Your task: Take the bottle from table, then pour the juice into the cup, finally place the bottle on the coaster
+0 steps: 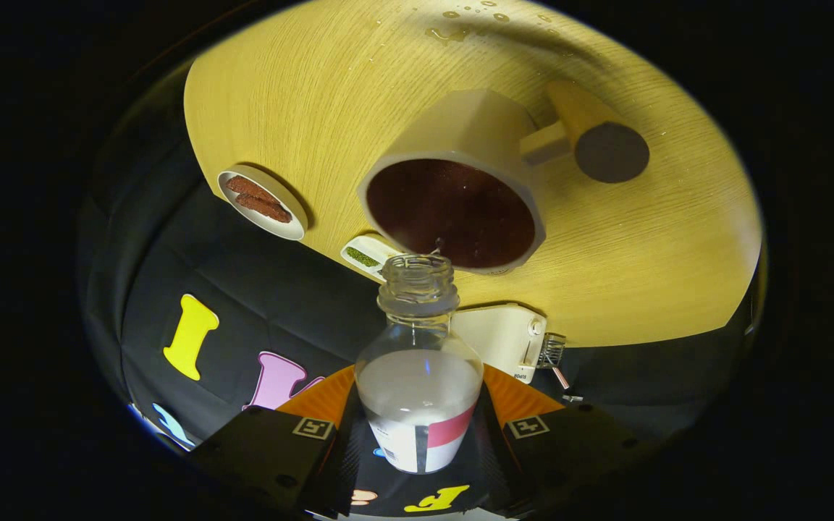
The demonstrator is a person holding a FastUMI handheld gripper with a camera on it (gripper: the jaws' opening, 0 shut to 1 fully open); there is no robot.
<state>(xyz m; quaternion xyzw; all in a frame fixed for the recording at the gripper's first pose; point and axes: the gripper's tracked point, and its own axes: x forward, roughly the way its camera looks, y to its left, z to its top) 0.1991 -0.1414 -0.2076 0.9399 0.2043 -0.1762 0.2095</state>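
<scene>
At the bottom centre of the frame the gripper (417,434) has its jaws clamped on the bottle (417,376), one finger against each side of its labelled lower body, so the bottle is held firmly between them. The bottle is uncapped and tipped forward, its open neck reaching to the near rim of the cup (453,206) at the centre of the frame. A pale liquid sits in the body of the bottle, well back from the neck, and I cannot tell whether any is running out. The cup already holds a dark liquid close to its brim, and its handle points to the upper right. Just past that handle, upper right, lies a round dark coaster (611,152) on the bench (301,94). Left of the cup is a small dish (263,201) with brownish pieces, and just below the cup's rim a little white tray (368,255) with something green; a pale device (500,340) sits at the bench edge behind the bottle. A few droplets shine at the top of the bench. The pouring step looks to be in hand, or near its end. The next move probably calls for righting the bottle, lifting it clear of the cup and handle, and setting it upright on the coaster.
</scene>
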